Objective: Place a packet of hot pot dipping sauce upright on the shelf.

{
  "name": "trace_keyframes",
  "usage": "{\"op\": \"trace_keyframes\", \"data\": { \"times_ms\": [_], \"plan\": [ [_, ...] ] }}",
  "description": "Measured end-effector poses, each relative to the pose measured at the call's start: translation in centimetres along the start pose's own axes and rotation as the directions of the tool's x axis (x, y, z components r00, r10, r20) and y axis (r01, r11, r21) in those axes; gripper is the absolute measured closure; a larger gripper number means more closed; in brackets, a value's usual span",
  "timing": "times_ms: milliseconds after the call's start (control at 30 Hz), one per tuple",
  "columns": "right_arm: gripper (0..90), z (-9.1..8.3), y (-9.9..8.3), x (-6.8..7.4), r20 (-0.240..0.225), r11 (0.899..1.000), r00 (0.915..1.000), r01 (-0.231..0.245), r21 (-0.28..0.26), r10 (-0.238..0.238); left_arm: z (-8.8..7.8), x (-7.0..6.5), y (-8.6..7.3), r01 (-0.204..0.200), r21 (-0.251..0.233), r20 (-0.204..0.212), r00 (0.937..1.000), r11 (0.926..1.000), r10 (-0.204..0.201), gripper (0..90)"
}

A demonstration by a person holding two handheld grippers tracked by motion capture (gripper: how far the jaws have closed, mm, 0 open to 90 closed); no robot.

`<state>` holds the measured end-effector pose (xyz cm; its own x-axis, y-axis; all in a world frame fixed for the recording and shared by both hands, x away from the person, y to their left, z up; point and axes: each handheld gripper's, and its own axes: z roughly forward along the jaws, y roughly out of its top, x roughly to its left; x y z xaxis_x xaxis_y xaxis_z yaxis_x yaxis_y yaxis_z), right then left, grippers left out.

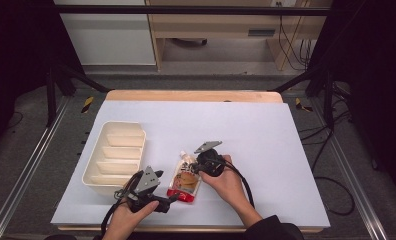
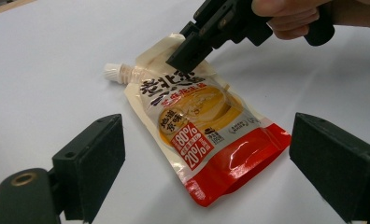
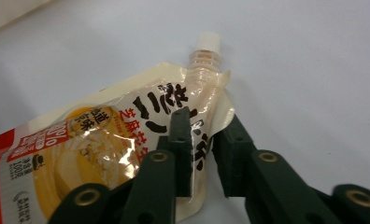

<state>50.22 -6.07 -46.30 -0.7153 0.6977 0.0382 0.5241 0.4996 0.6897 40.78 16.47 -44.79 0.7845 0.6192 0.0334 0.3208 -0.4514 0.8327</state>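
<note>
The glossy cream-and-red spouted plastic pouch [image 1: 185,177] lies flat at lower centre of the white table [image 1: 266,150]. The right gripper [image 3: 202,154] pinches its upper edge; the left gripper [image 2: 206,154] gapes wide, empty.

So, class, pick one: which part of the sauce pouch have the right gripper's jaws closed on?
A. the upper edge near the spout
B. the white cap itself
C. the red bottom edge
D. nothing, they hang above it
A: in the right gripper view the right gripper pinches the pouch film just below the spout, far from the red end.
</note>
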Motion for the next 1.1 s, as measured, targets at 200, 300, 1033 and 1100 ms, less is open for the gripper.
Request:
{"op": "trace_keyframes", "data": {
  "times_ms": [200,300,1033,1100],
  "plan": [
    [89.3,-0.6,0.2,-0.3,0.005,0.999,0.9999,0.014,-0.041,-0.014,-0.1,-0.1,0.0,-0.003,-0.001,0.002,1.0000,1.0000,0.003,10.4],
    [89.8,-1.3,0.3,-0.3,0.004,0.997,1.0000,0.002,-0.075,-0.002,-0.1,-0.1,0.1,-0.008,0.000,0.001,1.0000,1.0000,0.008,10.4],
    [90.0,-9.6,1.3,-2.9,0.051,0.947,0.9986,0.026,-0.319,-0.010,-0.1,0.0,0.1,0.006,-0.006,0.014,0.9999,1.0000,-0.006,10.6],
    [90.0,-10.0,1.4,-2.6,0.060,0.945,0.9977,0.051,-0.323,-0.033,-0.2,0.0,0.3,-0.013,-0.003,0.008,0.9999,0.9999,0.013,10.6]
  ]
}}
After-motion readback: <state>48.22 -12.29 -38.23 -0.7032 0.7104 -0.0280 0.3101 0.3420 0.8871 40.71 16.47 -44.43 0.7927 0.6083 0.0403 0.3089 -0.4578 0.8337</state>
